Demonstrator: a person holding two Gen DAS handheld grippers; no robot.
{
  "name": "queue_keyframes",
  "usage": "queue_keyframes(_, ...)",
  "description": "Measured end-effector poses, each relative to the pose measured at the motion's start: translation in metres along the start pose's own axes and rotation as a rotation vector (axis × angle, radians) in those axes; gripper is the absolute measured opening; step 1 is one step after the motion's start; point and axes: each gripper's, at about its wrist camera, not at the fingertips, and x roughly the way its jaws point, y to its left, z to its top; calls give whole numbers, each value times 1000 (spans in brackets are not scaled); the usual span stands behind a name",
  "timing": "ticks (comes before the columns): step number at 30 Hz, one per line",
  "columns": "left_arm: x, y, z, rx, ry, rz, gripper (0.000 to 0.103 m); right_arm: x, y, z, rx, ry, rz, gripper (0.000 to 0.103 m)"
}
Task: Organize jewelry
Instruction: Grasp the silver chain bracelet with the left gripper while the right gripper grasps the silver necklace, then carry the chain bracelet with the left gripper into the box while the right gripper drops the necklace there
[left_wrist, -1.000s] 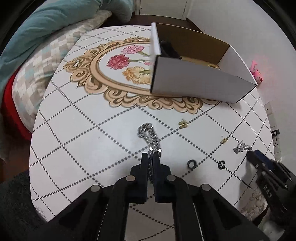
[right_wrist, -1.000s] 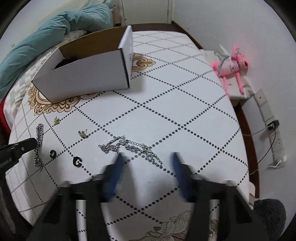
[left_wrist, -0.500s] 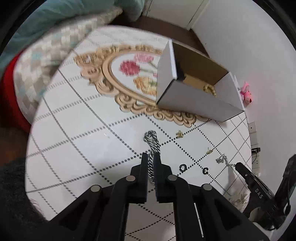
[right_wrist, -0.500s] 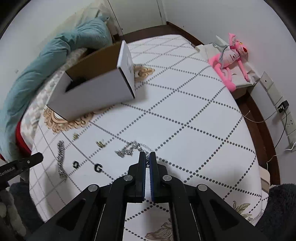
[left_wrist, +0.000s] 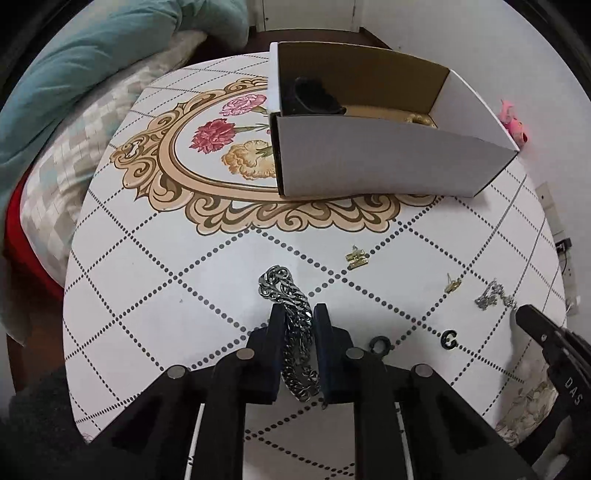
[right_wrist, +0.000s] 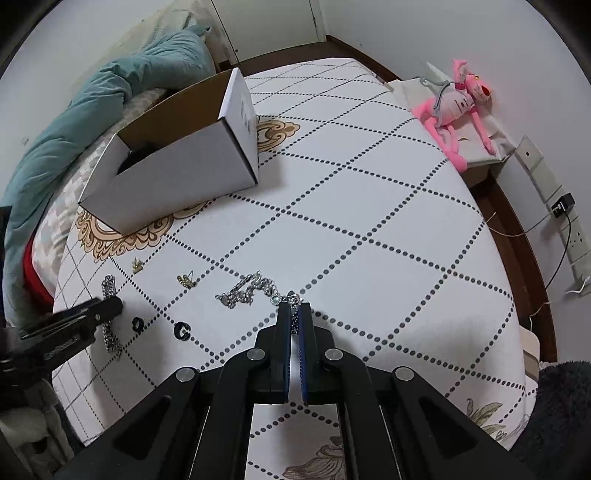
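Observation:
My left gripper (left_wrist: 298, 312) is shut on a thick dark silver chain (left_wrist: 286, 291), which runs between the fingers and lies partly on the table. My right gripper (right_wrist: 294, 309) is shut on one end of a thin silver necklace (right_wrist: 245, 291) that trails left on the table. An open white cardboard box (left_wrist: 388, 162) stands at the back with a dark item and gold pieces inside. It also shows in the right wrist view (right_wrist: 177, 173). Two gold earrings (left_wrist: 356, 256) (left_wrist: 452, 283) and two black rings (left_wrist: 378, 343) (left_wrist: 448, 339) lie loose on the table.
The table (right_wrist: 369, 221) has a white dotted-diamond cloth with a floral medallion (left_wrist: 221, 140). A teal blanket and checked pillow (left_wrist: 74, 110) lie at the left. A pink plush toy (right_wrist: 458, 103) sits at the right, beyond the table edge.
Both grippers have come down closer to the table. The left jaws now sit a little wider around the thick chain. The right gripper went from open to shut on the thin necklace.

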Motion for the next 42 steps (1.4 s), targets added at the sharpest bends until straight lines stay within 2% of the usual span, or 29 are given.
queue_keyframes(3,-9,5,2,-19,-16,-32,0,-9,1,3,1,-16,27,4)
queue_keyframes(13,-54,34,-5,-100,-71,-144,0,-59,1,29,51,-94,175,4)
queue_keyframes(17,-53,42,0,-150,-76,-206,1,-73,7,37,37,-122,188,4)
queue_keyframes(19,-45,47,-1,-188,-43,-222,5,-74,10,39,31,-124,184,4)
queue_keyframes(20,-35,47,-1,-203,-1,-232,8,-73,11,38,27,-121,178,4)
queue_keyframes(22,-16,45,-2,-213,80,-231,30,-66,10,36,39,-104,178,4)
queue_keyframes(24,0,39,-6,-201,127,-235,30,-58,7,32,50,-84,170,4)
queue_keyframes(25,1,34,-7,-183,130,-218,35,-53,6,31,54,-75,166,4)
queue_keyframes(26,-2,28,-6,-150,100,-187,40,-48,4,28,59,-65,159,4)
queue_keyframes(27,-1,20,-5,-111,99,-137,44,-45,3,26,62,-57,154,4)
queue_keyframes(30,1,-2,-6,-12,61,-43,41,-34,-1,20,71,-35,134,4)
queue_keyframes(31,1,-8,-6,23,45,-6,33,-30,-2,18,73,-28,129,4)
queue_keyframes(33,0,-17,-5,61,15,-2,11,-23,-5,15,79,-14,119,4)
queue_keyframes(36,0,-18,-2,54,14,-10,9,-18,-7,11,86,0,117,4)
queue_keyframes(37,-2,-16,-2,40,10,-28,6,-18,-7,10,86,-1,118,4)
queue_keyframes(42,-22,7,-4,-13,-5,-97,5,-31,-8,15,91,-27,146,4)
